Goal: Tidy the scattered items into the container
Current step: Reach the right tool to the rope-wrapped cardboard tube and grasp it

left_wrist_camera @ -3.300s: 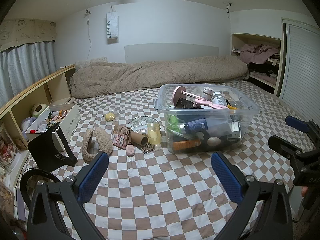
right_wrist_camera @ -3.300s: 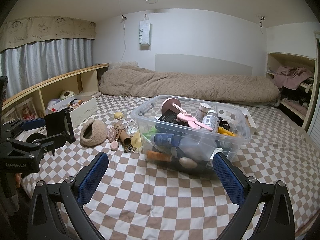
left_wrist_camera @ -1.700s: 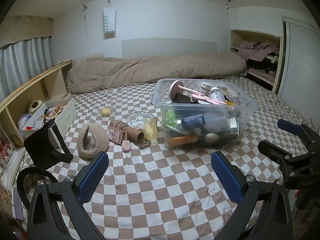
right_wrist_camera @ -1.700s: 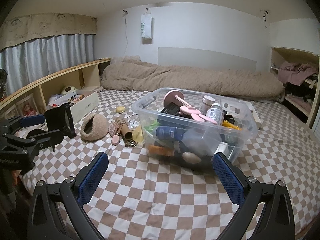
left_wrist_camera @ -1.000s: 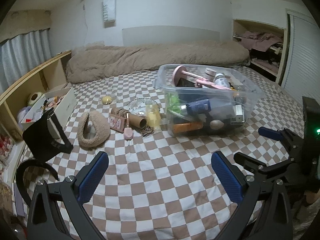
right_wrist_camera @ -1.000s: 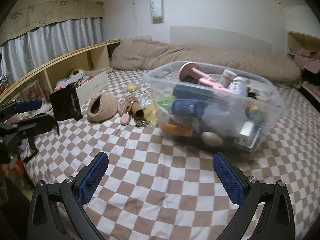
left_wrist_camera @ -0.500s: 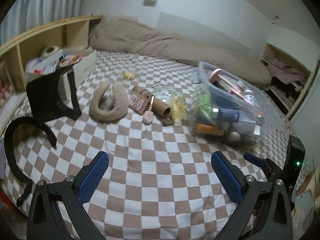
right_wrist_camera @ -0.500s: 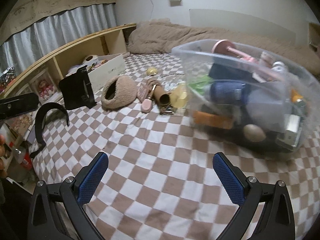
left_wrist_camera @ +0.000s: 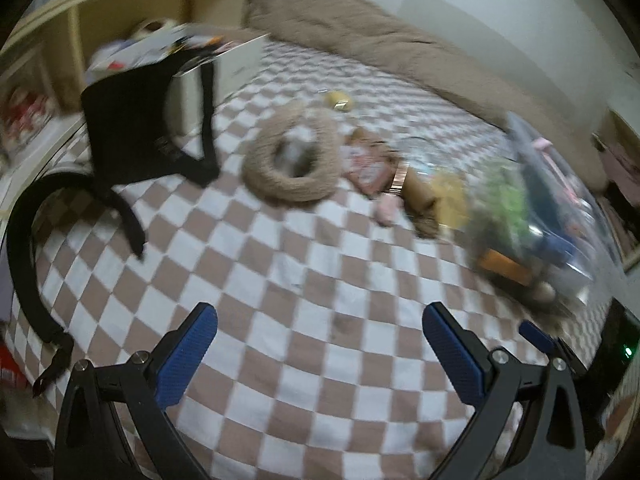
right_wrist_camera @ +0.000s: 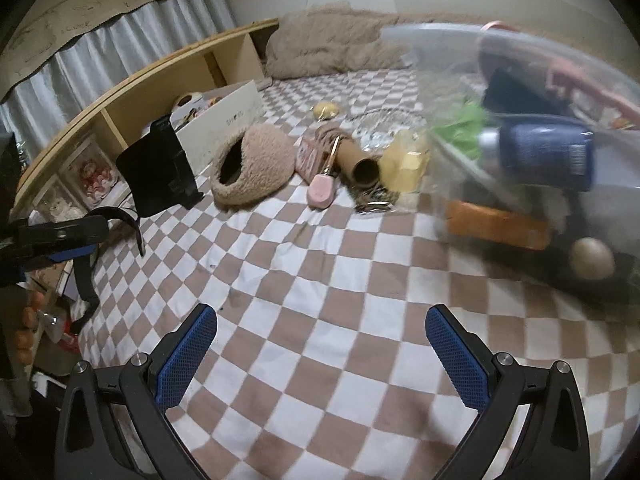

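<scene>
1. Left wrist view: the left tool (left_wrist_camera: 320, 354) hangs over bare checked bedspread (left_wrist_camera: 304, 292) with its blue pads (left_wrist_camera: 188, 350) spread wide and nothing between them — it looks poised for a pick-up. This view is smeared by blur. Ahead lies the loose clutter: a fluffy tan slipper (left_wrist_camera: 292, 162) with its opening up, and beside it on the right a pink patterned pouch (left_wrist_camera: 366, 166), a cardboard tube (left_wrist_camera: 416, 192), a small pink gadget (left_wrist_camera: 387, 205) and something yellow (left_wrist_camera: 452, 196), huddled close together. A little yellow ball (left_wrist_camera: 338, 100) sits apart, farther back. The clear plastic container (left_wrist_camera: 560, 216) stands at the right, already heaped. A black stand (left_wrist_camera: 136, 128) is at the left.

2. Right wrist view: the right tool (right_wrist_camera: 320, 356) is likewise gaping and empty, low over the bedspread. The container (right_wrist_camera: 532, 120) fills the right side, very near. The scattered pile is just beside its left wall, so each piece, I judge, needs only a short carry. The gadget (right_wrist_camera: 320, 191) lies on the near side of the heap, free of the tube (right_wrist_camera: 358, 162), while the slipper (right_wrist_camera: 254, 164) is leftmost. The left tool (right_wrist_camera: 60, 240) shows at the left edge, its spread hard to make out here.
</scene>
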